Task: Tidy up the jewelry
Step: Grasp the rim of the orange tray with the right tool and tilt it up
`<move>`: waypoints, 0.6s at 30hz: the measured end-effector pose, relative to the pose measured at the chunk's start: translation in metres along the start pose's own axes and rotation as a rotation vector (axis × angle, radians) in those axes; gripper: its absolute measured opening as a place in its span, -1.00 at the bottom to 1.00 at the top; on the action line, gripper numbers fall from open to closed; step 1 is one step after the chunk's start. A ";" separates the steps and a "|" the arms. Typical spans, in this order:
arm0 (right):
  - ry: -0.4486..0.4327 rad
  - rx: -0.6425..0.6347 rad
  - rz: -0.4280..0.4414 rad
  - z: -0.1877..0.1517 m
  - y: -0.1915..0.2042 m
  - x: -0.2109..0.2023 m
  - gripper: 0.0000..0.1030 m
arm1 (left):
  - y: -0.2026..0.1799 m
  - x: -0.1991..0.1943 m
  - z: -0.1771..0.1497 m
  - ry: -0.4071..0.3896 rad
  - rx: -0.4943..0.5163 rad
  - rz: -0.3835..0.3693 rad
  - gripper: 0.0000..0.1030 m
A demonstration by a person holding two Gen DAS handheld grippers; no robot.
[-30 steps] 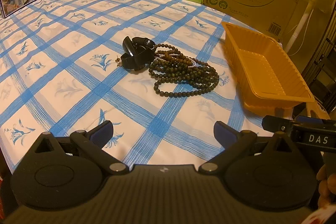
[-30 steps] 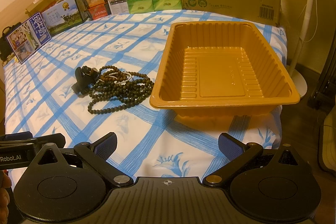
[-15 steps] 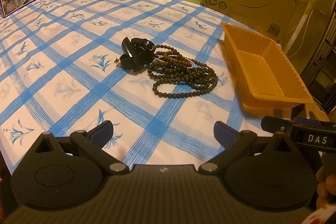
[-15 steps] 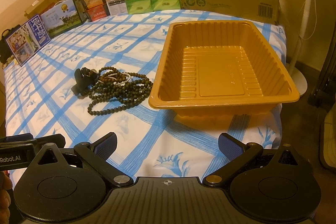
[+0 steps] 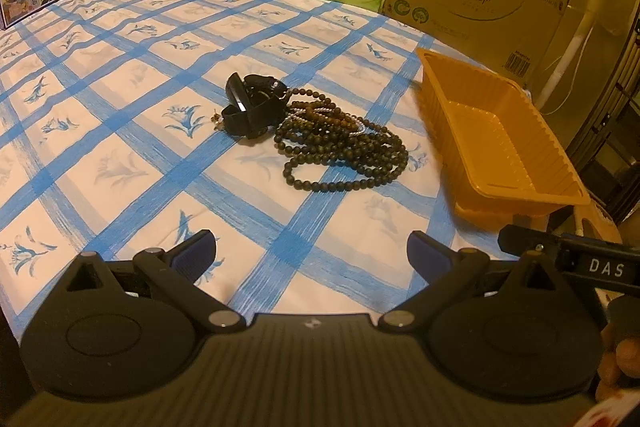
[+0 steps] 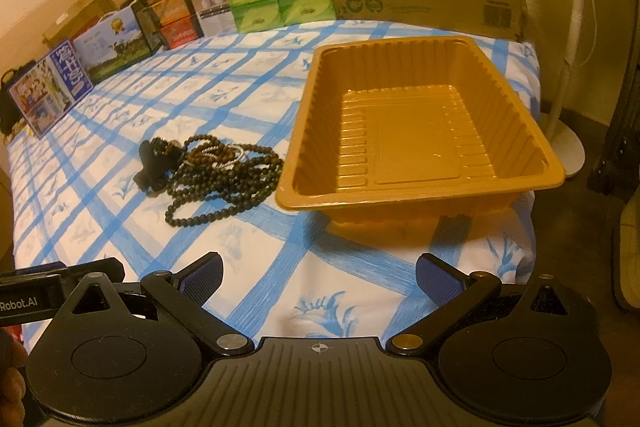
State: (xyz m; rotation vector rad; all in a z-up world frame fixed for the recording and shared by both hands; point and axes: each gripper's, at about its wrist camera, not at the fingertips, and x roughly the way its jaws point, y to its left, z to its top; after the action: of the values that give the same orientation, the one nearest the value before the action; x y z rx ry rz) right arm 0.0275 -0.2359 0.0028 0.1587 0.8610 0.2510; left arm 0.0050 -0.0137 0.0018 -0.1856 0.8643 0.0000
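The left tool (image 5: 312,251) hangs over the near edge of the surface (image 5: 120,131) with its jaws spread wide and nothing between them. The right tool (image 6: 318,273) is likewise wide open and empty, beside it at the same edge. Ahead of the left tool, toward the middle of the surface, lies the heap of jewelry: a black bracelet (image 5: 252,107) touching a tangle of dark bead necklaces (image 5: 340,151). The tangle stretches roughly from the bracelet toward the orange tray (image 6: 420,123), which sits empty at the right edge, straight ahead of the right tool. The beads lie just beside the tray's left wall. The left tool looks better lined up with the jewelry.
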 end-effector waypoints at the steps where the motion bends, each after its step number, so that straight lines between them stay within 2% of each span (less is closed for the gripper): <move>1: -0.005 0.012 0.003 0.001 -0.004 -0.002 0.99 | -0.002 0.000 0.001 0.000 -0.002 -0.004 0.96; 6: -0.052 0.067 -0.011 0.003 -0.022 -0.012 0.99 | -0.006 0.000 0.003 -0.003 -0.010 -0.023 0.96; 12: -0.195 0.148 -0.086 0.010 -0.059 -0.035 0.99 | -0.002 0.004 0.009 -0.011 -0.038 -0.040 0.96; 18: -0.254 0.224 -0.171 0.030 -0.115 -0.023 0.96 | 0.001 0.010 0.014 -0.010 -0.056 -0.042 0.96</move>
State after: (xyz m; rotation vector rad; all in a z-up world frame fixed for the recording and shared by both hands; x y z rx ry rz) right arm 0.0543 -0.3540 0.0114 0.3178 0.6439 -0.0268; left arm 0.0223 -0.0114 0.0030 -0.2563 0.8508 -0.0142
